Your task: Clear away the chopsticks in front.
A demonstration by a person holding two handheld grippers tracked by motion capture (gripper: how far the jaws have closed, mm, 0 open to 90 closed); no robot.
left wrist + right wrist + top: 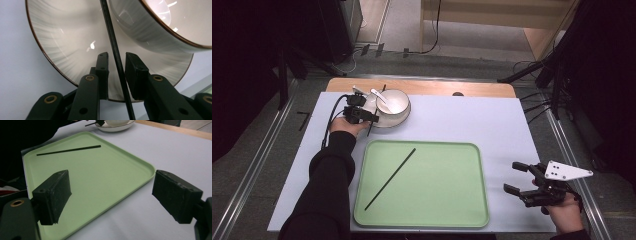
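Left gripper view: the left gripper [116, 63] straddles a black chopstick [112, 42] lying across the plate [62, 45] beside the bowl [160, 27]; its jaws look slightly apart, perhaps not yet pinching. Right gripper [111, 195] hangs open beside the green tray [100, 172], which holds another chopstick [68, 150].

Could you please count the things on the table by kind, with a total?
Chopsticks: 2, one on the tray, one between the left gripper jaws
Bowl: 1
Plate: 1
Spoon: 1
Tray: 1
Total: 6
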